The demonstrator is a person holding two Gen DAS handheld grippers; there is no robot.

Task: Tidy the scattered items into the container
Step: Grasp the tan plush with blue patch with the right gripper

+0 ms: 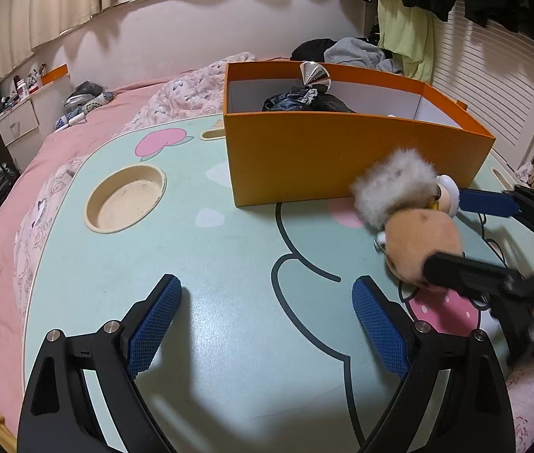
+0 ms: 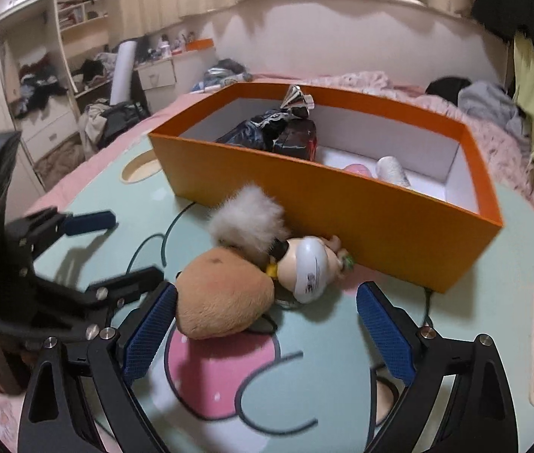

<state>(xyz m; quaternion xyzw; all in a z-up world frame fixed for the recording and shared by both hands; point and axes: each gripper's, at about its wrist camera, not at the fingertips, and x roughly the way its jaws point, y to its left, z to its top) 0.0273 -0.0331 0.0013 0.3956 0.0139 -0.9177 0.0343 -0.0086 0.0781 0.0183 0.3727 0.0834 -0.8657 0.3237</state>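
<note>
Nearest us, our left gripper [image 1: 267, 324] hangs over the near edge of the mint-green cartoon-printed lap table [image 1: 199, 249], blue-padded fingers [image 1: 153, 324] spread wide with nothing between them. There is plenty of bare tabletop ahead of it, right up to the round recessed cup holder [image 1: 125, 198] by the left edge.

Over on the right wrist view, our right gripper [image 2: 265, 324] is spread wide too, gripping nothing; its left pad [image 2: 150, 330] is touching or just beside the tan plush ball [image 2: 221, 298], we cannot tell which. That ball lies toward the table's near right part, bunched with a grey-white fluffy pompom [image 2: 248, 219] and a small white-capped doll figure [image 2: 310, 264]. The pompom and the doll sit right against the front wall of the orange cardboard box with a white lining [image 2: 361, 219], so there is little room on that far side.

The box stands on the far half of the tabletop, near its right edge, open at the top. Inside we see a dark crumpled glossy bundle [image 2: 278, 134] at the left end, a silver metallic cone [image 2: 297, 98] at the back wall, and a pink item [image 2: 357, 169] beside a white roll-shaped item [image 2: 391, 170] toward the right end.

Beyond the table's edges the pink floral bedding [image 1: 10, 249] spreads out.
</note>
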